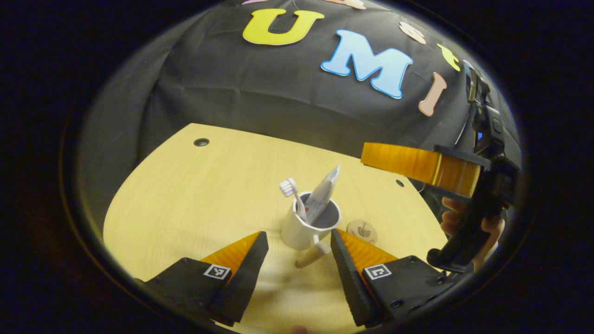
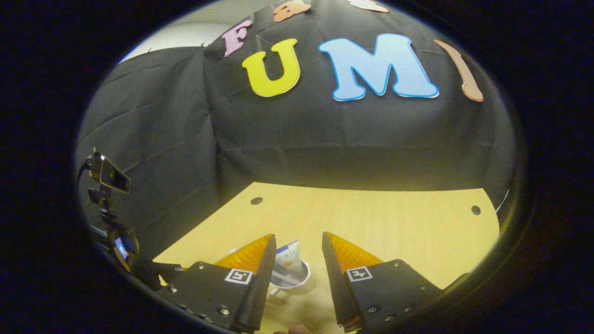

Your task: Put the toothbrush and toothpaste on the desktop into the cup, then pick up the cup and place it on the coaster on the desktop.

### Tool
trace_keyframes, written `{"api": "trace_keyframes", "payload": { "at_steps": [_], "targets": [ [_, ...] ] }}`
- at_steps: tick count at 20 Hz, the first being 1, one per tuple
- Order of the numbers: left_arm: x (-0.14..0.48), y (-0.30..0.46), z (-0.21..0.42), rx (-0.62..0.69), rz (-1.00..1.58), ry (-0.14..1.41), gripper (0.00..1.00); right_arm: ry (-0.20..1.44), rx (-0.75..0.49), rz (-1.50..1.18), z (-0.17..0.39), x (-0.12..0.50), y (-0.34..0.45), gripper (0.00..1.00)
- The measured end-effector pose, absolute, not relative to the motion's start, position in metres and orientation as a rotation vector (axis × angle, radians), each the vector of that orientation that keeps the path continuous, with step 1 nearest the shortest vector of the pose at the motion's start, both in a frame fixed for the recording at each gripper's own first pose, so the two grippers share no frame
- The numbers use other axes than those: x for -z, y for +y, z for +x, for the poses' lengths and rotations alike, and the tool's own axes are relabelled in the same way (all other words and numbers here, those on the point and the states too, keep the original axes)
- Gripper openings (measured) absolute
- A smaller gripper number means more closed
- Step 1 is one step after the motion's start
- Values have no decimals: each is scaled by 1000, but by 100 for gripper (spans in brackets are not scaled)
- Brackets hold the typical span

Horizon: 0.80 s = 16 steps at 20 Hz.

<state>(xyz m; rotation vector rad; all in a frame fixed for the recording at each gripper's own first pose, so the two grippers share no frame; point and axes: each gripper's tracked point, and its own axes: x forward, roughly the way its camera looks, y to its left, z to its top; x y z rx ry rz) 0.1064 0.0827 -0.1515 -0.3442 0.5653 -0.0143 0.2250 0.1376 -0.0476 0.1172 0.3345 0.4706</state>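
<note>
A: Count it for me. What is on the desk (image 1: 185, 204)?

B: One white cup (image 1: 304, 227), one round wooden coaster (image 1: 363, 230), one toothbrush (image 1: 293, 192) and one toothpaste tube (image 1: 325, 190). Two hand-held grippers as well, one per hand.

A: And what sits in the cup?

B: Both items. In the left gripper view the toothbrush stands in it head up, pale bristles above the rim, leaning toward the left side. The toothpaste tube stands beside it, its flat crimped end sticking up well above the rim. The cup has a pale wooden handle pointing toward the camera.

A: Where is the cup against the coaster?

B: On the bare desk, just beside the coaster, which lies to its right in that view. Nothing rests on the coaster.

A: The left hand-held gripper (image 1: 299, 241)?

B: Its fingers are spread wide, with the cup between and beyond the tips, touching neither.

A: The right hand-held gripper (image 2: 297, 246)?

B: Also spread apart and holding nothing; in the right gripper view the cup (image 2: 291, 274) shows low between its fingers, the tube (image 2: 288, 257) poking out. In the left gripper view it hangs above the desk's right side, held by a hand (image 1: 468, 227)
</note>
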Motion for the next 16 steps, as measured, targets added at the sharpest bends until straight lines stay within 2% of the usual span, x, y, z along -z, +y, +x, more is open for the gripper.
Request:
{"api": "trace_keyframes", "payload": {
  "at_steps": [2,4,5,8,16],
  "targets": [
    [155,73,110,36,-334,594,89,326,-437,116,223,42,121,58],
    [163,64,112,53,-334,632,89,318,-397,109,223,38,102,55],
    [167,59,113,61,-339,650,89,318,-380,108,221,38,95,58],
    [182,53,120,68,-337,706,89,321,-336,125,217,36,73,58],
    [228,54,131,48,-244,908,89,401,-239,161,206,62,30,58]
  ]
}}
